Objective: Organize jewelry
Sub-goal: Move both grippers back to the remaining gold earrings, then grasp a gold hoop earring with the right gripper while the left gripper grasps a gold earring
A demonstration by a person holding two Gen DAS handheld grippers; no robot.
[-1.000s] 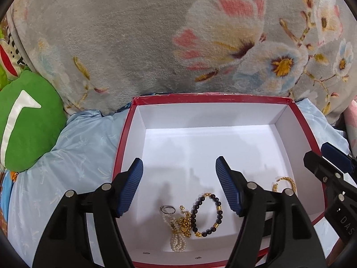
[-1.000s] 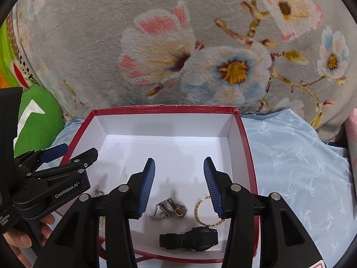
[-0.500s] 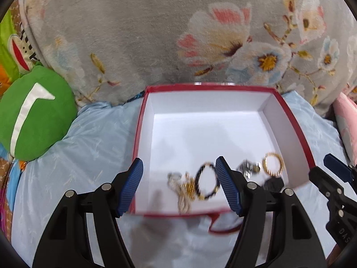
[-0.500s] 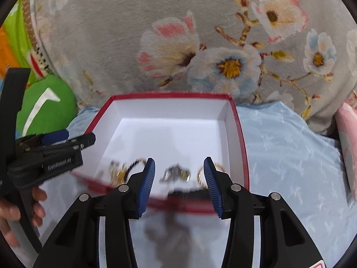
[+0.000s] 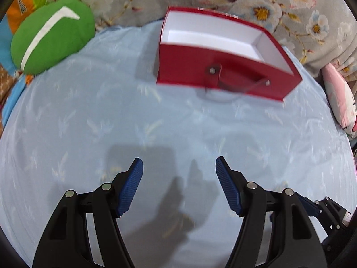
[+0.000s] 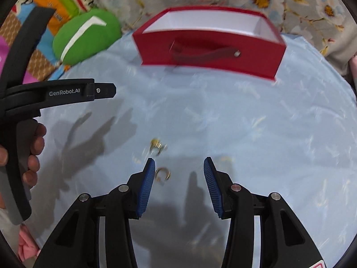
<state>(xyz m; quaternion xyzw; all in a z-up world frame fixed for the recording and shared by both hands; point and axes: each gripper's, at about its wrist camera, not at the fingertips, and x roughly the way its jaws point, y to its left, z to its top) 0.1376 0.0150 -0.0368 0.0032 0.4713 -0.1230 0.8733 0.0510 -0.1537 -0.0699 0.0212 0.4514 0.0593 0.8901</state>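
Currently two small gold rings (image 6: pixel 162 174) lie blurred on blue bedsheet (image 6: pixel 245 134); red box (image 6: pixel 209 51) at 12 o'clock, well apart; both tools (left (image 5: pixel 179 167), right (image 6: pixel 179 167)) open, empty.

A red cardboard box (image 5: pixel 223 71) with a white lining stands upright and open-topped at the far side of the bed, on the pale blue patterned bedsheet (image 5: pixel 156 122). A dark strap handle (image 6: pixel 205 54) hangs slack across its near red wall, fastened by a small metal stud at each end. From here only the white inner walls show; the near wall hides the floor of the box. Two small gold-coloured rings lie loose on the bedsheet, well apart from the box: one gold ring (image 6: pixel 157 146) further out, the other gold ring (image 6: pixel 162 174) nearer, both blurred, each apart from the other
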